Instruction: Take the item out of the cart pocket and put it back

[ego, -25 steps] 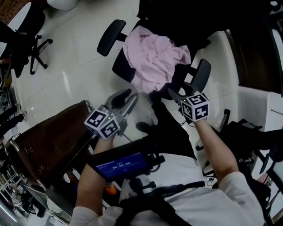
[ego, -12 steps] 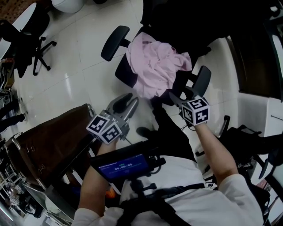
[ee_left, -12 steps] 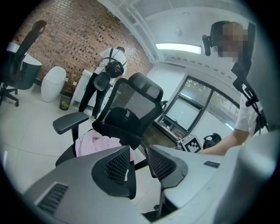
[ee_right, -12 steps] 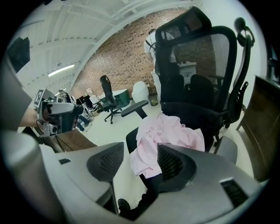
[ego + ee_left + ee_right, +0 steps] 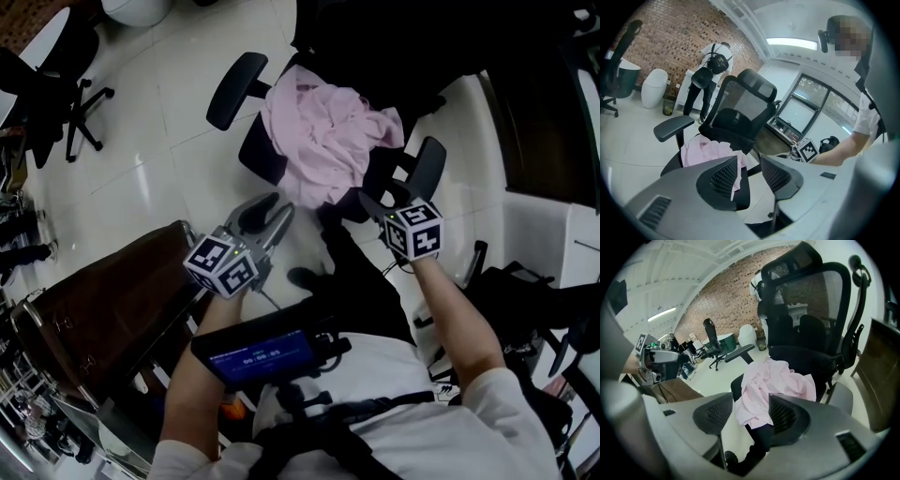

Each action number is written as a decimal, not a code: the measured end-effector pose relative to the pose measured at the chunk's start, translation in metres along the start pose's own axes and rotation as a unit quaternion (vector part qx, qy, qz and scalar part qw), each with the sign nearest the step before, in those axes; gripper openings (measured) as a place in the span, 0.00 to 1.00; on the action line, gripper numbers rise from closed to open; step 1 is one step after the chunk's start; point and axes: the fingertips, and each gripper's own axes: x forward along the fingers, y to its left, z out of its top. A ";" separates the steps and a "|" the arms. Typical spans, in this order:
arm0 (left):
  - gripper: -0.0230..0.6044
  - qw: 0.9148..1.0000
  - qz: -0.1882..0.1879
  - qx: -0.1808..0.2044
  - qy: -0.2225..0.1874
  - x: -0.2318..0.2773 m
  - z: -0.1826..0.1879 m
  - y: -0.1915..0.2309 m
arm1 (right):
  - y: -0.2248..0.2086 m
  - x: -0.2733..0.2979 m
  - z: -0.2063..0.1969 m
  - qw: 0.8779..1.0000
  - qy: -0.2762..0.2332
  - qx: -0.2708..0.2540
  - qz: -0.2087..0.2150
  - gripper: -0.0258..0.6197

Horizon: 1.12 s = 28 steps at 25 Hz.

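A crumpled pink garment (image 5: pixel 328 141) lies on the seat of a black office chair (image 5: pixel 234 80). To the lower left stands the brown cart with its pocket (image 5: pixel 94 309). My left gripper (image 5: pixel 272 208) hovers over the floor just short of the chair; its jaws are opening and nothing is between them (image 5: pixel 749 164). My right gripper (image 5: pixel 367 202) hangs near the chair's front right corner, open and empty (image 5: pixel 751 413). In both gripper views the pink garment (image 5: pixel 705 152) (image 5: pixel 776 380) lies beyond the jaws, untouched.
Other black swivel chairs (image 5: pixel 56 56) stand at the upper left on the white tile floor. A lit screen (image 5: pixel 262 352) hangs on my chest. A person (image 5: pixel 710 70) bends over by the brick wall, next to a white stool (image 5: pixel 654 86). Black bags (image 5: pixel 534 281) sit at the right.
Both grippers stay in front of the chair with only a slight drift. The left jaws look a touch wider. Nothing was taken hold of or let go.
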 end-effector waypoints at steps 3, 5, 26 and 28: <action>0.34 1.000 0.001 0.001 0.019 0.015 -0.008 0.008 | -0.007 0.008 -0.003 1.000 0.008 0.003 0.000 0.42; 0.37 0.999 0.002 0.004 0.033 0.024 -0.013 0.014 | -0.011 0.015 -0.005 1.000 0.015 0.007 0.000 0.42; 0.37 0.987 0.029 0.033 0.155 0.102 -0.080 0.099 | -0.050 0.087 -0.036 0.997 0.071 0.037 -0.009 0.47; 0.37 0.984 0.033 0.038 0.170 0.110 -0.088 0.109 | -0.054 0.095 -0.043 0.996 0.079 0.041 -0.012 0.47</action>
